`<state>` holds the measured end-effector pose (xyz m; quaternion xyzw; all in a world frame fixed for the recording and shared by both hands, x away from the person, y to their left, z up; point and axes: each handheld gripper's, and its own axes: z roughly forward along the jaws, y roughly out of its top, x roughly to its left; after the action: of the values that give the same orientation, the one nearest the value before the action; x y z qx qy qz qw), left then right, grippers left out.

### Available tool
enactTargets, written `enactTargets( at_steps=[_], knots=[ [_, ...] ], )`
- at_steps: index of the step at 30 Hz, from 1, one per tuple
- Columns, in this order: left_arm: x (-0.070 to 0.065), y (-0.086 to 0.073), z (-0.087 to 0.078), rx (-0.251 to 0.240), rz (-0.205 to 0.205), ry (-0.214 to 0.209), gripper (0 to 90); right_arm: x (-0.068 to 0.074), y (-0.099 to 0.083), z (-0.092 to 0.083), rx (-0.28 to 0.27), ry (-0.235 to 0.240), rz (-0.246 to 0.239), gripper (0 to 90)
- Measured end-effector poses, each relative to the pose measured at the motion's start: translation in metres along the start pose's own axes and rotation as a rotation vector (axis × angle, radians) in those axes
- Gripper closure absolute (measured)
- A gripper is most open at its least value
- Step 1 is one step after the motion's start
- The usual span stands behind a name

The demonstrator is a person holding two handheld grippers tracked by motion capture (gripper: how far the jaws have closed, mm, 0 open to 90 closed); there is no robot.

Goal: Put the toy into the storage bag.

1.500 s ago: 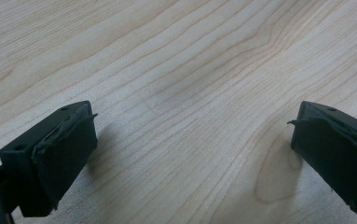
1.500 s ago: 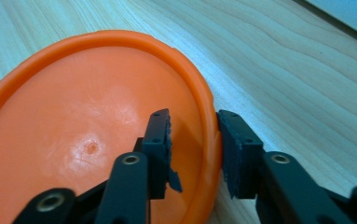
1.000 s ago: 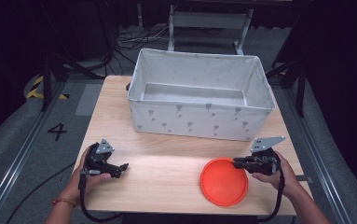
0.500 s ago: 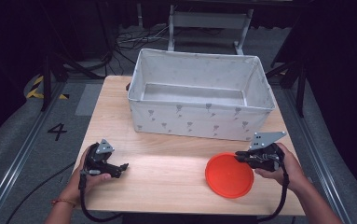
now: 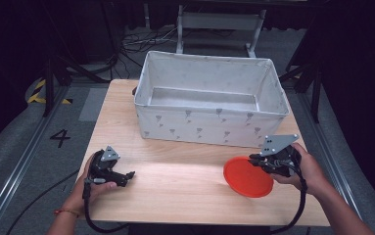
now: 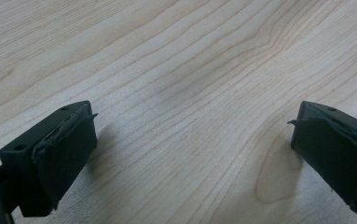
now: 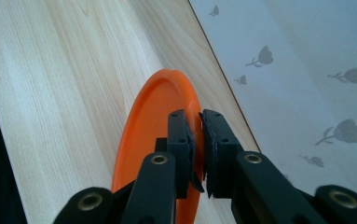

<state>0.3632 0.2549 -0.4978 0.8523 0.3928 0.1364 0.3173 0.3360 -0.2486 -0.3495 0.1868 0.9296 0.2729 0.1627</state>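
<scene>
Right gripper (image 5: 257,159) clenching jaws on orange plate (image 5: 246,177) rim beside fabric bin (image 5: 209,125), left gripper (image 5: 127,176) resting released on counter (image 5: 175,181).

One round orange plastic plate (image 5: 247,177) is on view, the only plate here. One rectangular white fabric bin printed with small grey flower motifs (image 5: 209,127) stands behind it, the only container. Both rest on one pale wooden table (image 5: 175,191). Two black two-jaw hand-held grippers are counted: the left gripper (image 5: 128,175) and the right gripper (image 5: 253,159). Two hands carry them, one to each gripper.
</scene>
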Motion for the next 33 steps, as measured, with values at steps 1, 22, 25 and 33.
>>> enactTargets(
  at_steps=[1, 22, 25, 33],
  knots=[
    [0.000, 0.000, 0.000, 0.000, -0.002, -0.001, 0.5, 0.001, 0.002, -0.002, -0.003, -0.003, 0.000, 82.3],
    [0.000, 0.000, 0.000, 0.000, 0.000, 0.001, 0.5, -0.028, 0.032, -0.087, -0.102, -0.030, -0.055, 82.4],
    [0.000, 0.000, 0.000, 0.002, -0.004, -0.001, 0.5, -0.036, 0.044, -0.103, -0.109, -0.032, -0.071, 82.4],
    [0.000, 0.000, 0.000, 0.003, -0.001, -0.001, 0.5, -0.053, 0.067, -0.120, -0.116, -0.051, -0.095, 82.4]
  ],
)
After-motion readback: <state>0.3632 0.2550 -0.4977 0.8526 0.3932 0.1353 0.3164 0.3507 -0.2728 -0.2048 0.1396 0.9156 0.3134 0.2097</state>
